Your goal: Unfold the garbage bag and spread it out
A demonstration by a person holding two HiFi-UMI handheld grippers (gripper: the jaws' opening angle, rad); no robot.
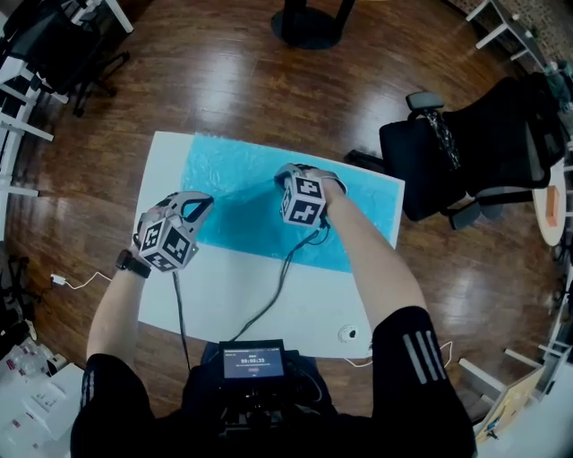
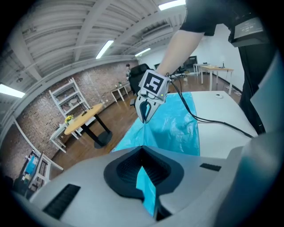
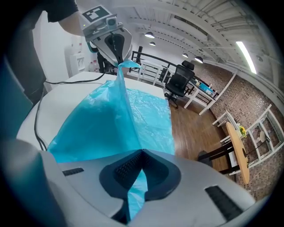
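Observation:
The blue garbage bag (image 1: 242, 179) lies over the far half of the white table (image 1: 233, 286). My left gripper (image 1: 199, 206) is at the bag's near left edge, shut on a strip of its film (image 2: 145, 179). My right gripper (image 1: 286, 174) is over the bag's middle, shut on a raised fold of film (image 3: 135, 190). Between the two the film is pulled up into a taut ridge (image 3: 124, 106). In the left gripper view the right gripper (image 2: 144, 119) pinches the ridge's far end. In the right gripper view the left gripper (image 3: 119, 62) holds the other end.
A black office chair (image 1: 483, 152) stands right of the table, and a round black table base (image 1: 309, 22) lies beyond it. The grippers' cables (image 1: 286, 268) run over the near table half to a screen device (image 1: 253, 362). A small round fitting (image 1: 347, 334) sits near the front edge.

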